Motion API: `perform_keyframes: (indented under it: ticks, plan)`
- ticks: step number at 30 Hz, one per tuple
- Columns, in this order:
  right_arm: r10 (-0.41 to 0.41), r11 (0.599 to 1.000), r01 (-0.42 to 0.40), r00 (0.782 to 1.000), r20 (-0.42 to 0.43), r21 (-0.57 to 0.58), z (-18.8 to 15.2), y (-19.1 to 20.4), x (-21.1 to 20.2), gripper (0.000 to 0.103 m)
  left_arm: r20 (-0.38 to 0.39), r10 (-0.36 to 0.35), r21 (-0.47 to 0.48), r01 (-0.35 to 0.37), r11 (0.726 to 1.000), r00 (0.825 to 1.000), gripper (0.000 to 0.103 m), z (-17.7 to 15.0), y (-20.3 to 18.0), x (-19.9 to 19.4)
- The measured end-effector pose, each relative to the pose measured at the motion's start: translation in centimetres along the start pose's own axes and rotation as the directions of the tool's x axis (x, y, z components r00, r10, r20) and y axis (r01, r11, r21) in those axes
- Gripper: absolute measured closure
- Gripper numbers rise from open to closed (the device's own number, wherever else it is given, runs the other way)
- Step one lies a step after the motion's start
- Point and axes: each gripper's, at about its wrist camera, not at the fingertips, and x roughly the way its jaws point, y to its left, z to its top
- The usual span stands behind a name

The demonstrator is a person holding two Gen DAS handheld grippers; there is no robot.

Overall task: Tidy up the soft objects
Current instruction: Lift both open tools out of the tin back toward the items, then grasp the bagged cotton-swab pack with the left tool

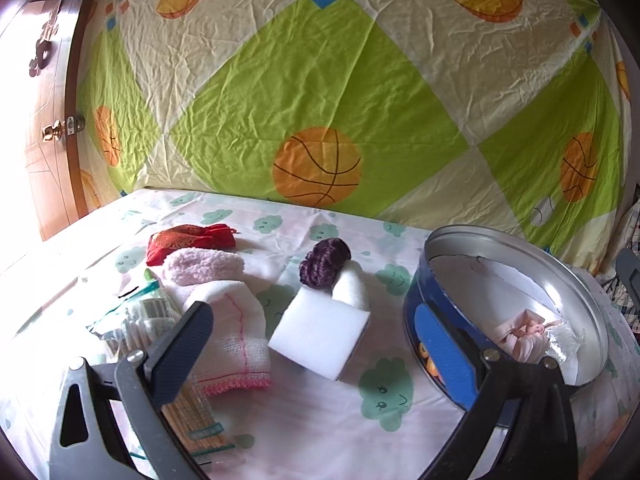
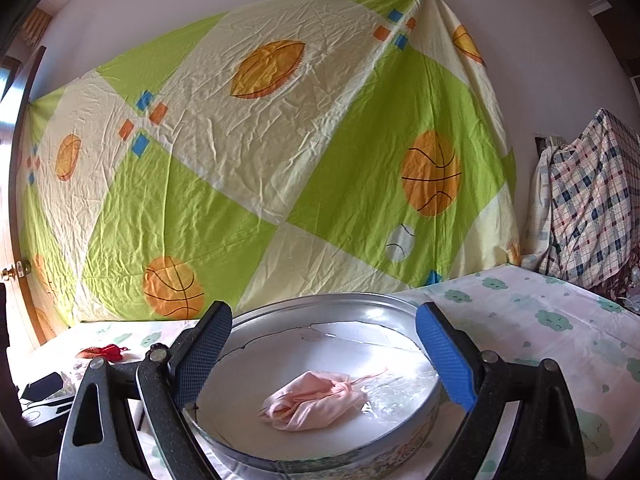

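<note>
One pink cloth (image 2: 314,406) sits in the tin (image 2: 320,308) — both my grippers gape empty — I'd pinch the light, squashy white sponge (image 1: 318,334) across its flat sides.

Nothing legible tbh, just a blurry teal label strip on the cotton swab pack (image 1: 192,412) w/ print too small to read, plus cartoon pics (no letters) on the side of the round tin (image 1: 424,344).
</note>
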Motion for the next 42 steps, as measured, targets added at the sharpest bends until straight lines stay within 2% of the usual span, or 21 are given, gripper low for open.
perform_keyframes:
  ticks: [6,11,16,20,21,23,25,27,29,31,32,34,36,40,42]
  plan:
    - [0.081,0.997,-0.081,0.996,-0.021,-0.003,-0.7,3.2,-0.5,0.008,-0.037,0.073,-0.073,-0.076,0.994,0.997,0.000,-0.4,3.4,-0.4]
    - [0.145,0.989,-0.146,0.988,-0.042,-0.024,-1.4,6.0,-0.8,0.008,-0.099,0.121,-0.171,-0.136,0.976,0.988,0.000,-1.1,6.8,-0.4]
    - [0.192,0.979,-0.196,0.979,-0.071,-0.059,-2.0,8.3,-1.1,0.008,-0.215,0.054,-0.267,-0.112,0.957,0.975,0.001,-2.2,9.4,1.2]
    - [0.214,0.973,-0.222,0.971,-0.110,-0.068,-2.3,9.1,-0.8,0.008,-0.298,-0.020,-0.332,-0.084,0.939,0.954,0.001,-3.1,10.6,2.8]
    - [0.217,0.972,-0.226,0.969,-0.118,-0.066,-2.4,9.2,-0.7,0.008,-0.285,-0.019,-0.328,-0.079,0.941,0.958,0.001,-3.0,10.5,2.7]
    - [0.223,0.971,-0.233,0.965,-0.135,-0.058,-2.5,9.1,-0.5,0.008,-0.294,-0.035,-0.324,-0.065,0.944,0.955,0.002,-3.1,10.3,3.0]
    - [0.227,0.970,-0.236,0.962,-0.151,-0.048,-2.5,9.1,-0.3,0.008,-0.290,-0.042,-0.323,-0.057,0.945,0.956,0.008,-3.1,10.4,2.8]
    - [0.235,0.969,-0.244,0.958,-0.167,-0.039,-2.6,9.0,0.0,0.008,-0.286,-0.047,-0.330,-0.052,0.943,0.957,0.024,-3.1,10.8,2.5]
    - [0.235,0.968,-0.246,0.953,-0.190,-0.039,-2.7,9.1,0.4,0.008,-0.285,-0.055,-0.336,-0.046,0.941,0.957,0.034,-3.2,11.4,2.2]
    - [0.235,0.967,-0.250,0.949,-0.212,-0.044,-2.8,9.4,0.7,0.008,-0.285,-0.069,-0.340,-0.034,0.940,0.956,0.048,-3.2,12.0,2.0]
    - [0.239,0.966,-0.255,0.946,-0.218,-0.047,-2.9,9.5,0.8,0.008,-0.281,-0.097,-0.352,-0.009,0.936,0.955,0.064,-3.3,12.4,2.0]
    - [0.248,0.962,-0.267,0.943,-0.221,-0.059,-3.0,9.7,0.6,0.008,-0.275,-0.159,-0.384,0.044,0.922,0.948,0.065,-3.5,13.1,2.0]
    - [0.256,0.957,-0.278,0.942,-0.216,-0.080,-3.1,10.1,0.4,0.008,-0.278,-0.177,-0.383,0.060,0.922,0.944,0.068,-3.5,13.3,1.9]
    - [0.265,0.946,-0.296,0.941,-0.212,-0.131,-3.2,11.1,-0.2,0.008,-0.261,-0.176,-0.363,0.072,0.929,0.949,0.072,-3.5,13.8,0.7]
    - [0.272,0.940,-0.308,0.935,-0.226,-0.147,-3.4,11.7,-0.1,0.008,-0.238,-0.162,-0.349,0.071,0.934,0.958,0.072,-3.3,14.4,-0.2]
